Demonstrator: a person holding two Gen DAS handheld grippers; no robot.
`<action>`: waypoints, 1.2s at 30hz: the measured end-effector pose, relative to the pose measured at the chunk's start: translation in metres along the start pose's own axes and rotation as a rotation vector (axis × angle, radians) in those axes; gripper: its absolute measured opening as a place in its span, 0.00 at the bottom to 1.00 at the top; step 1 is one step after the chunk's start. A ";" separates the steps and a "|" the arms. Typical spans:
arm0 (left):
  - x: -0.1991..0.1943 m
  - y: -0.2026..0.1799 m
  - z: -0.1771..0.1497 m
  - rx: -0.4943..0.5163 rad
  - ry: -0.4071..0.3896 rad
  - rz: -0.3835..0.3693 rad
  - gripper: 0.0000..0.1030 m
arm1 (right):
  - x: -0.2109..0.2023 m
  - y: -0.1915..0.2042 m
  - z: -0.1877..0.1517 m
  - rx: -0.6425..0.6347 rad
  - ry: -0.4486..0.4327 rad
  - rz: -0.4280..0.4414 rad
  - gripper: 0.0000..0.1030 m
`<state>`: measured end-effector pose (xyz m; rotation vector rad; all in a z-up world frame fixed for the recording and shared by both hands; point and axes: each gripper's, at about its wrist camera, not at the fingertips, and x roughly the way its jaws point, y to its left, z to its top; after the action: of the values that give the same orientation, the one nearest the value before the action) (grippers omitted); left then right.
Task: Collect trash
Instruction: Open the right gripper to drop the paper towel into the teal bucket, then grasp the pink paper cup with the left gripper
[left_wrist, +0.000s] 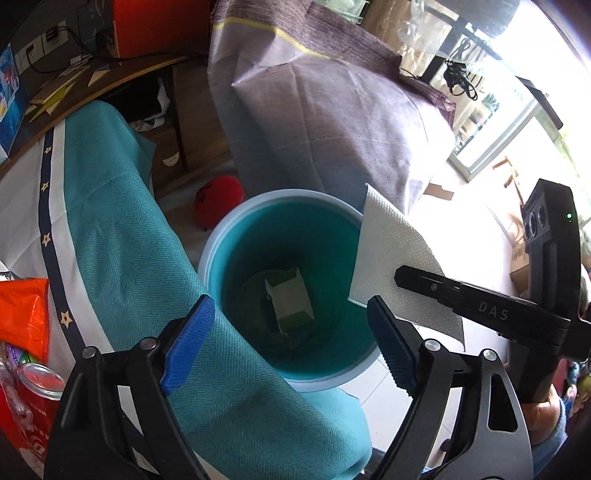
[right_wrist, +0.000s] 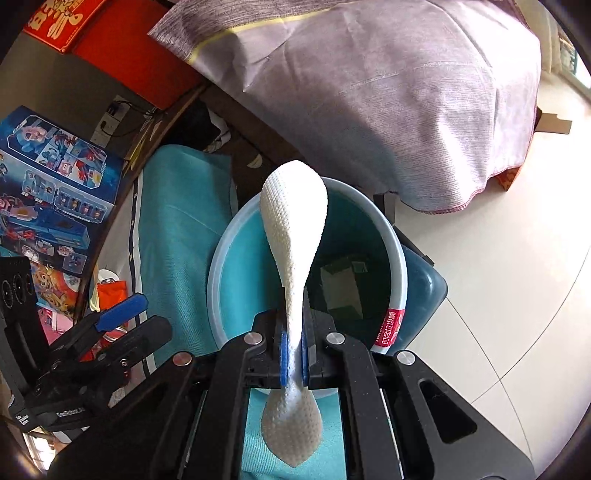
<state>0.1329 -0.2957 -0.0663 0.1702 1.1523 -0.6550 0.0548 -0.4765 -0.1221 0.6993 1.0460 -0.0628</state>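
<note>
Right gripper (right_wrist: 293, 354) is clamped on a white paper towel (right_wrist: 293, 221) above the teal bin (right_wrist: 218, 280). Left gripper (left_wrist: 291, 343) stands apart, empty, over the bin rim. Only the right wrist view shows the bin's red label (right_wrist: 391, 328); a small carton (left_wrist: 290, 302) lies inside.

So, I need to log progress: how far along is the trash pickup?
One small box already lies in the bin. The right hand-held gripper is shut on a paper towel above the bin, not yet dropped. The left hand-held gripper is open and empty. An orange wrapper and red can remain on the table.
</note>
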 end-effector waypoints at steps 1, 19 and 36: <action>-0.001 0.002 -0.001 -0.002 -0.003 0.000 0.86 | 0.004 0.002 0.000 -0.001 0.011 0.000 0.05; -0.045 0.039 -0.015 -0.053 -0.095 -0.001 0.92 | 0.029 0.046 -0.001 -0.049 0.062 -0.034 0.71; -0.103 0.051 -0.055 -0.082 -0.165 -0.034 0.94 | -0.011 0.057 -0.035 -0.007 0.053 -0.111 0.82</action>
<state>0.0923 -0.1898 -0.0085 0.0262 1.0229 -0.6390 0.0433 -0.4153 -0.0953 0.6396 1.1348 -0.1371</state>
